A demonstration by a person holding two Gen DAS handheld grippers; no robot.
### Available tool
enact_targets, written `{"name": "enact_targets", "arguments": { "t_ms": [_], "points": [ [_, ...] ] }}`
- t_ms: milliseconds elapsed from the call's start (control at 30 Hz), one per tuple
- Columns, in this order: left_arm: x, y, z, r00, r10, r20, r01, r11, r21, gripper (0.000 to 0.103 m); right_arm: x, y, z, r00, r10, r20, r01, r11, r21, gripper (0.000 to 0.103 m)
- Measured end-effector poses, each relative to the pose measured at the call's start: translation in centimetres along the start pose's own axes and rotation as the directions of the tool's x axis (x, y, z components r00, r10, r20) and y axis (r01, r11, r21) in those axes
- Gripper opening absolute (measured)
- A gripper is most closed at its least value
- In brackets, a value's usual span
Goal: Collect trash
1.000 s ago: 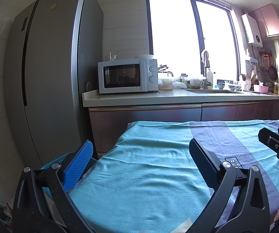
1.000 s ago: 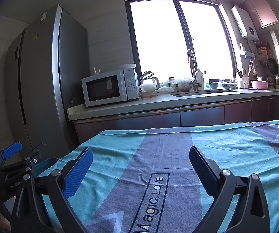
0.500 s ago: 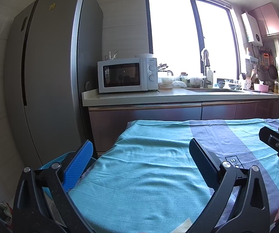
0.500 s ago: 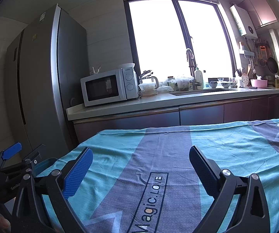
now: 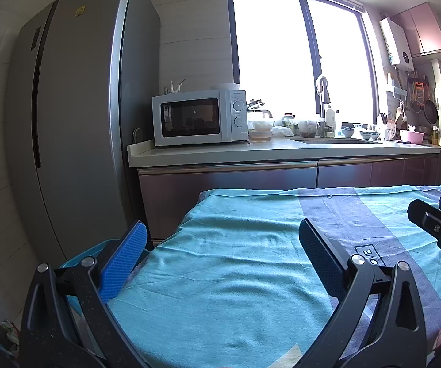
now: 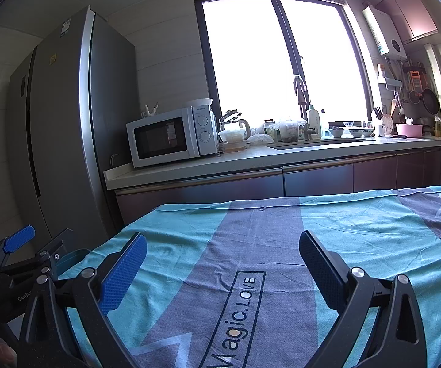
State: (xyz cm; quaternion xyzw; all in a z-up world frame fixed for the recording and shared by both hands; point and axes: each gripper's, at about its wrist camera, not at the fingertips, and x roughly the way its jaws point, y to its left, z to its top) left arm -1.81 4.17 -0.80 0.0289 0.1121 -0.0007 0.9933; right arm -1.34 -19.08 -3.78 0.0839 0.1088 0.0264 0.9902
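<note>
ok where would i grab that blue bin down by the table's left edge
On the blue bin, probably the upper rim, coming down from above with the open left gripper, one finger inside, one outside. Only that thin rim shows beside the table; its walls are hidden.

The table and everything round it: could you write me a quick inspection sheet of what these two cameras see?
Surface: table under a teal and grey cloth, printed "Magic.LOVE", lying mostly flat with light wrinkles.
Job's things: no trash seen on the cloth; a blue bin stands at the table's left corner.
Clutter: nothing seen on the cloth.
Grippers: left gripper and right gripper both open, empty, held above the cloth.
Cables: nothing seen.
Surroundings: grey fridge, white microwave on the counter, sink and tap beneath a bright window, bowls and hanging utensils at far right.
</note>
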Motion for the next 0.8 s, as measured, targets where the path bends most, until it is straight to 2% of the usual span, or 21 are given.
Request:
{"name": "enact_targets", "arguments": {
  "t_ms": [467,600,667,700,800],
  "points": [
    [1.2,-0.5,-0.1,0.999,-0.031,-0.023,0.031,0.999,0.015,0.097,0.4,-0.5,-0.1,1.000,-0.004,-0.010,0.004,1.000,0.006,0.096],
    [2.6,-0.8,-0.2,0.994,-0.059,-0.091,0.062,0.998,0.025,0.098,0.9,-1.4,-0.1,0.999,-0.008,-0.036,0.009,1.000,0.017,0.096],
    [4.0,-1.0,-0.2,0.985,-0.089,-0.145,0.093,0.995,0.023,0.098,1.3,-2.0,-0.1,0.998,-0.013,-0.063,0.015,1.000,0.018,0.096],
    [4.9,-1.1,-0.1,0.976,-0.121,-0.182,0.127,0.992,0.018,0.098,1.5,-2.3,-0.1,0.997,-0.017,-0.080,0.018,1.000,0.017,0.096],
    [8.4,-1.6,0.1,0.933,-0.191,-0.306,0.199,0.980,-0.004,0.098,2.6,-3.5,0.0,0.988,-0.010,-0.151,0.014,1.000,0.020,0.096]
  ]
}}
